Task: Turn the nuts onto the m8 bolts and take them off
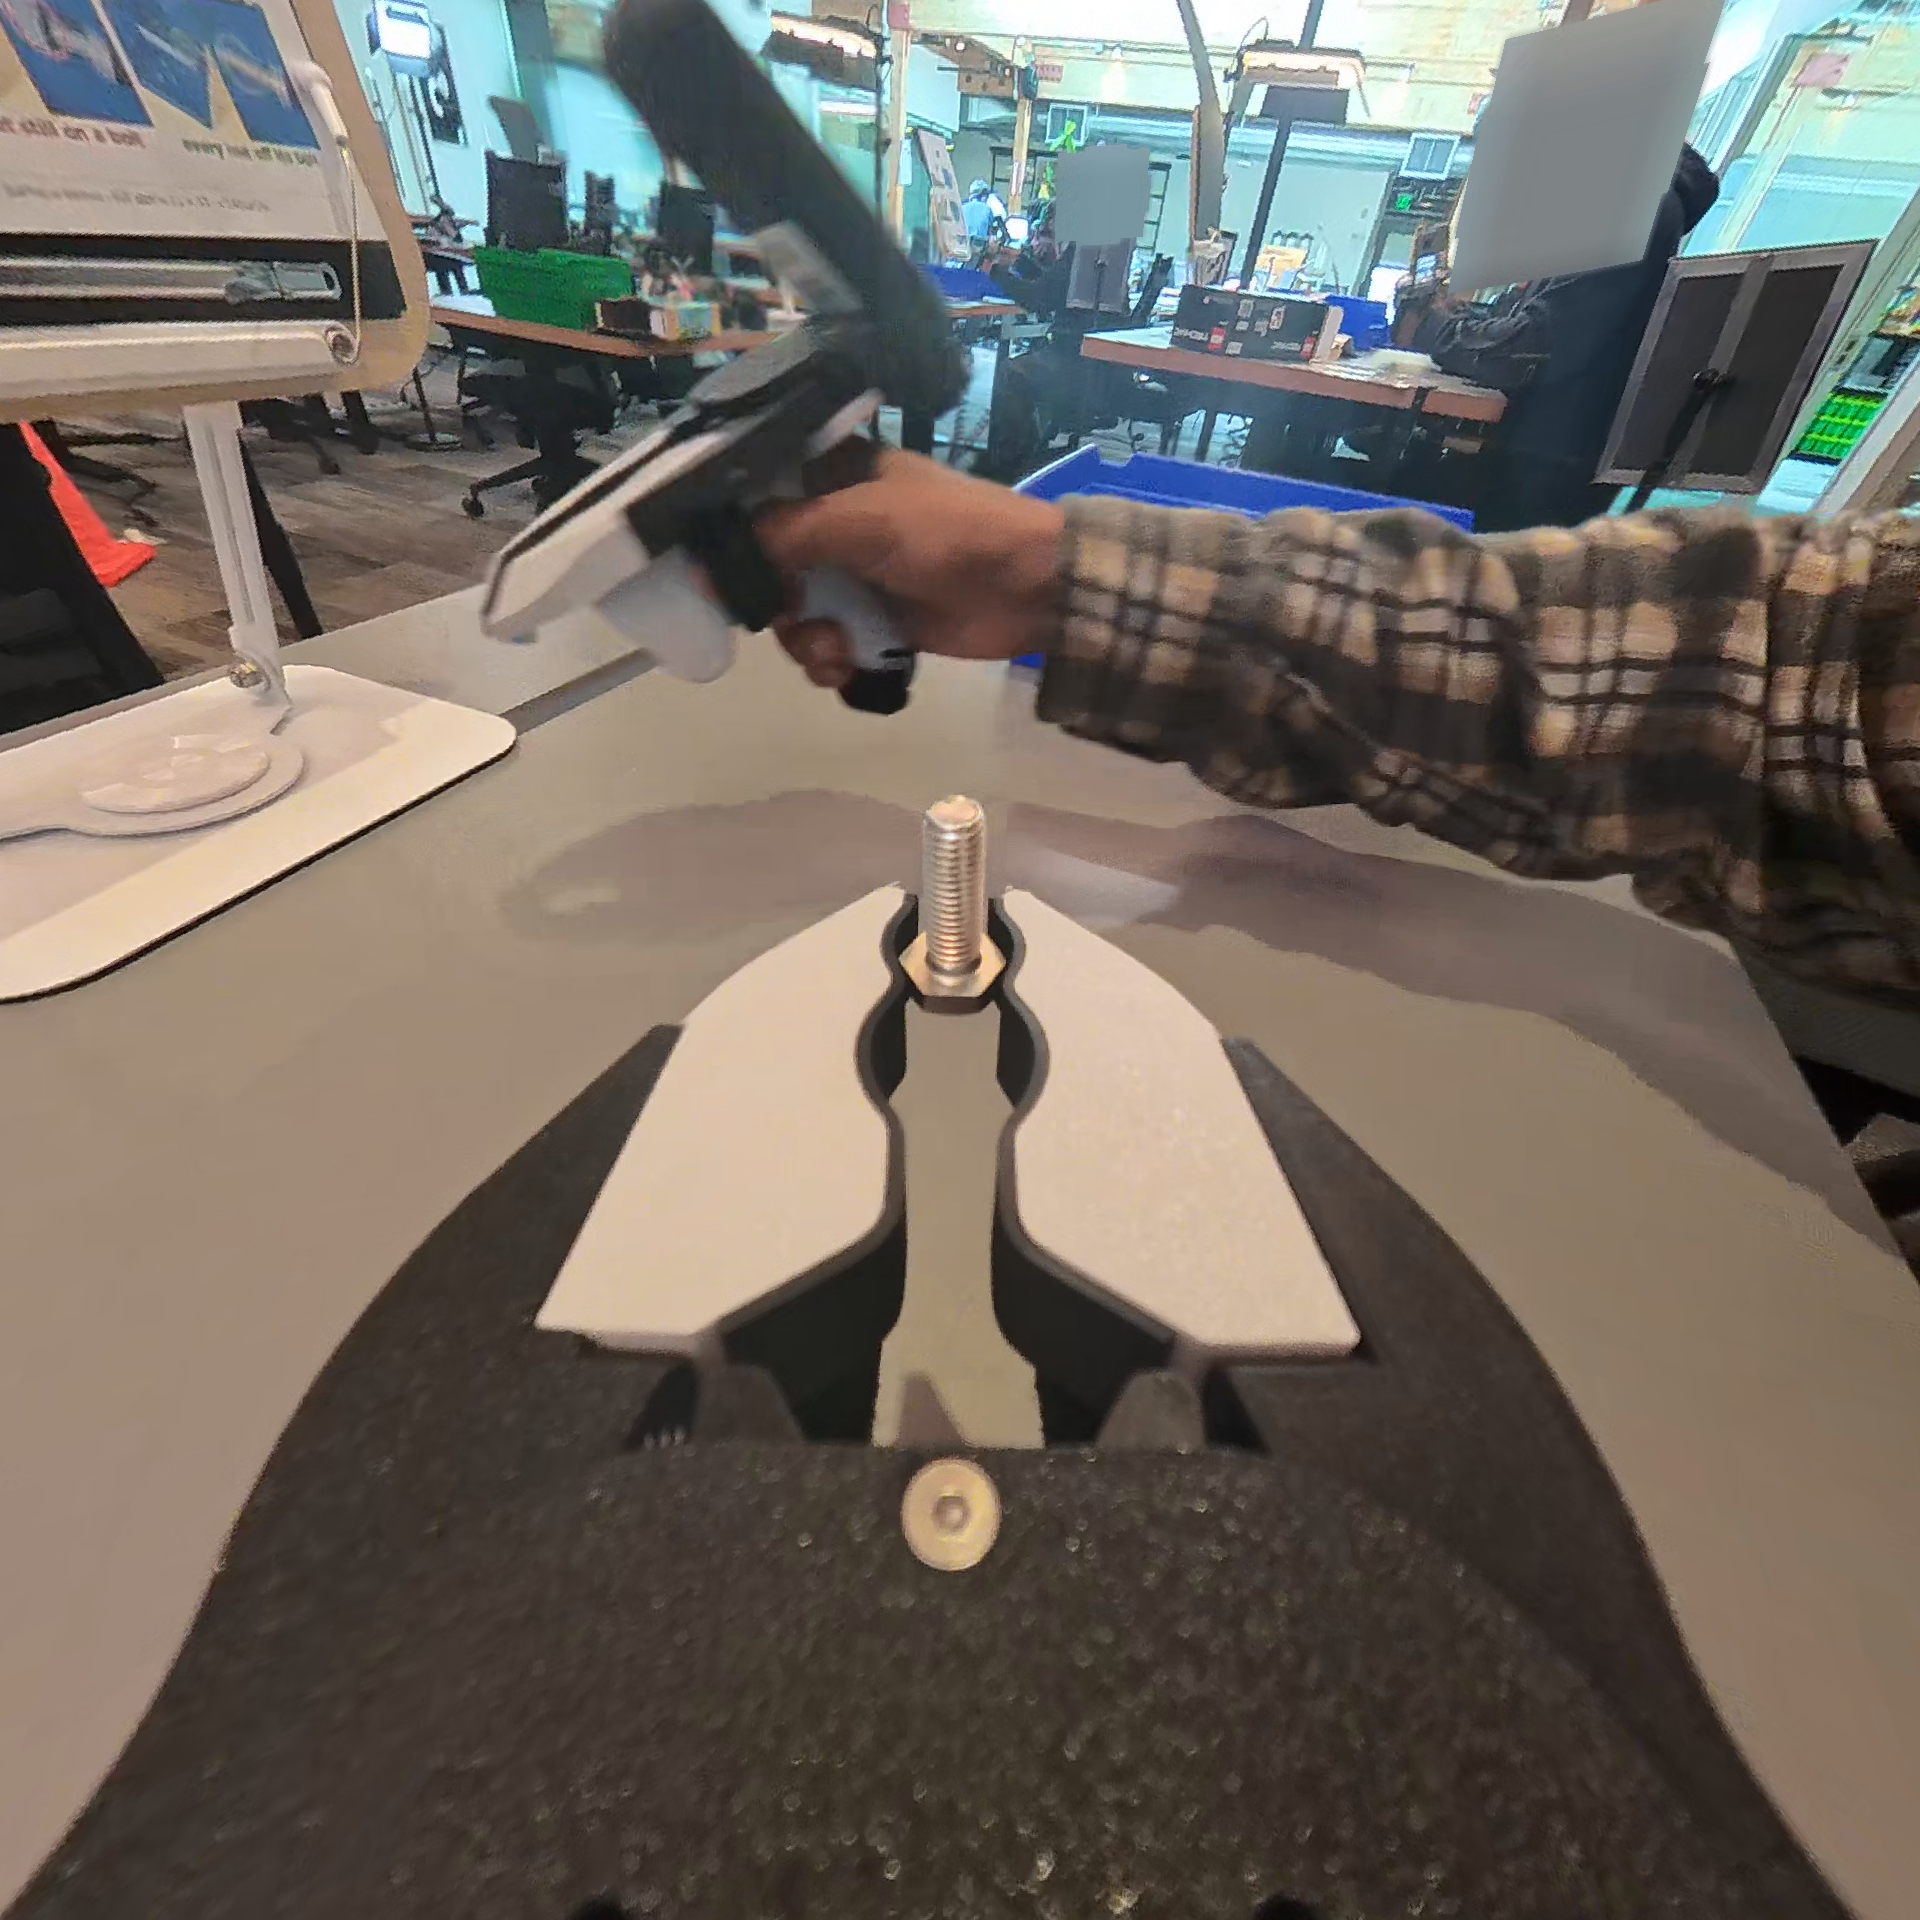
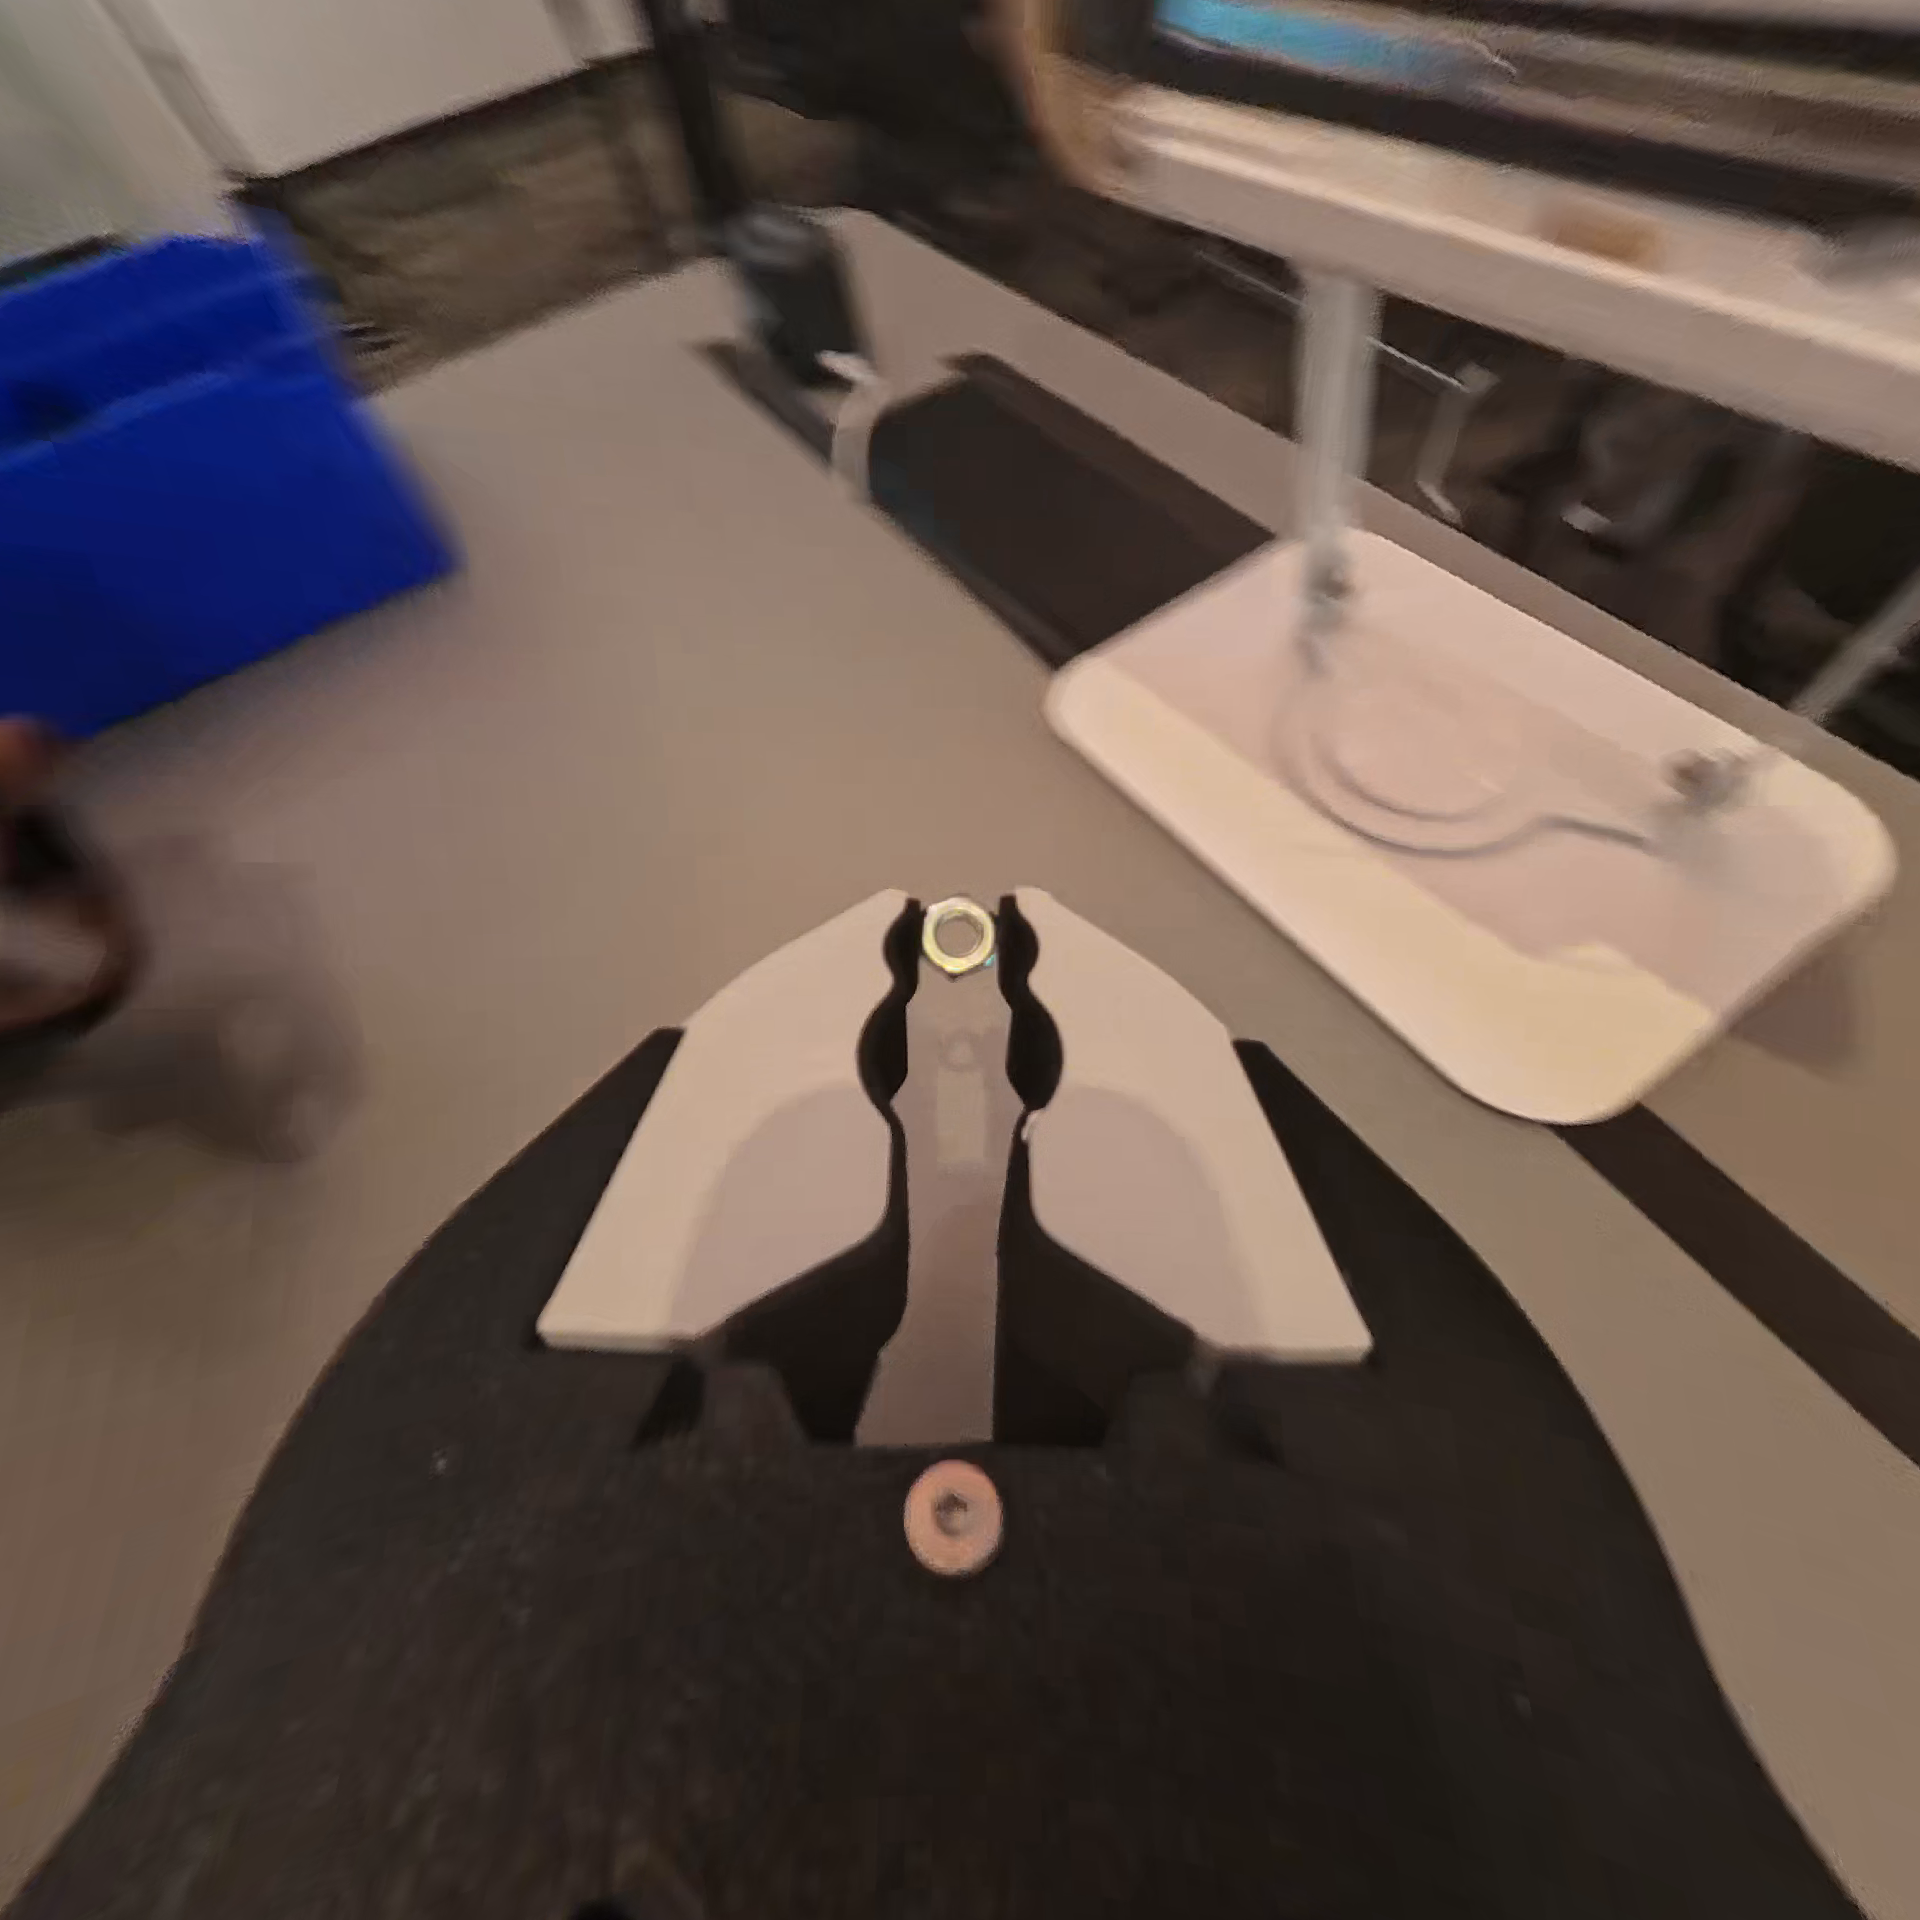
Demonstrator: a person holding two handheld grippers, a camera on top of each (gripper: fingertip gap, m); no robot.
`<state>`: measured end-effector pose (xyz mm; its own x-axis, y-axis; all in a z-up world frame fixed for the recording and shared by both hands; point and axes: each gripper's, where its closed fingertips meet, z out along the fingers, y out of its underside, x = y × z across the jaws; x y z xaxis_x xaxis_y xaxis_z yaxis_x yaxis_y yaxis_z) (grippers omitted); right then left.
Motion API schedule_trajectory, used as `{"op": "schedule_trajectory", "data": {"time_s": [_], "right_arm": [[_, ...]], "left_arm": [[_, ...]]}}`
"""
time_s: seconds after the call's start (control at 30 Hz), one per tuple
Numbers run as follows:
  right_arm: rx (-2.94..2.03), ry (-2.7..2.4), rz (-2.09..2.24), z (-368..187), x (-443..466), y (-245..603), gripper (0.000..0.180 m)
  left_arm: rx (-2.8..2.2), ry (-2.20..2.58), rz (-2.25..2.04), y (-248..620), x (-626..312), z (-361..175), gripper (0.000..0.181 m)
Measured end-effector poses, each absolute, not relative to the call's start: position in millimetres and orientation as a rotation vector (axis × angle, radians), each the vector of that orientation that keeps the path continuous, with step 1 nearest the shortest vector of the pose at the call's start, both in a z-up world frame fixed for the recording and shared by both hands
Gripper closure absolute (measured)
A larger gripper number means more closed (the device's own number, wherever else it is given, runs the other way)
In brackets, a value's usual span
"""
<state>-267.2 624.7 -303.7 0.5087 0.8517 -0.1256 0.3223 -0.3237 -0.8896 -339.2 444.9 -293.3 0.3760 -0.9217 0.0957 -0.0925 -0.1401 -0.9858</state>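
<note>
My left gripper [image 1: 953, 925] is shut on a silver bolt [image 1: 955, 896] by its hex head and holds it upright, threads up, above the grey table [image 1: 416, 1039]. My right gripper [image 2: 958, 914] is shut on a small silver nut [image 2: 958, 937], its hole facing the camera. In the left wrist view the right gripper [image 1: 509, 613] is up beyond the bolt and to its left, held by a hand [image 1: 914, 566] in a plaid sleeve, apart from the bolt. The right wrist view is motion-blurred.
A white stand base [image 1: 208, 790] with a tilted board [image 1: 177, 156] stands on the table's left; it shows at the right of the right wrist view [image 2: 1455, 852]. A blue bin [image 1: 1247, 483] sits at the far table edge, also in the right wrist view [image 2: 177, 478]. People sit at desks behind.
</note>
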Motion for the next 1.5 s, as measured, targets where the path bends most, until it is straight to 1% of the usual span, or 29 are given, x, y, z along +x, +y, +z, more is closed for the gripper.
{"op": "schedule_trajectory", "data": {"time_s": [0.03, 0.13, 0.27, 0.37, 0.47, 1.0, 1.5], "right_arm": [[-1.823, -1.061, 0.806, -291.1, -268.8, 597.8, 0.166], [-1.674, -1.301, 0.844, -261.3, -273.2, 527.7, 0.166], [-1.544, -1.467, 0.991, -235.7, -286.7, 458.7, 0.166], [-1.475, -1.553, 1.025, -232.0, -296.2, 429.3, 0.166], [-1.450, -1.648, 1.006, -240.2, -303.0, 412.6, 0.166], [-1.479, -1.936, 0.854, -276.5, -321.3, 403.3, 0.166], [-1.504, -1.968, 0.775, -287.8, -323.6, 406.3, 0.166]], "left_arm": [[-1.528, 0.951, -0.959, 442.9, -337.5, -292.3, 0.169], [-1.502, 0.974, -0.993, 435.3, -329.4, -291.8, 0.169], [-1.488, 1.029, -1.008, 422.9, -313.8, -296.9, 0.169], [-1.484, 1.083, -0.983, 414.4, -303.1, -302.6, 0.169], [-1.482, 1.115, -0.976, 409.1, -296.8, -306.0, 0.169], [-1.562, 1.176, -0.895, 410.7, -294.5, -320.9, 0.169], [-1.611, 1.192, -0.880, 411.5, -293.3, -328.4, 0.169]]}}
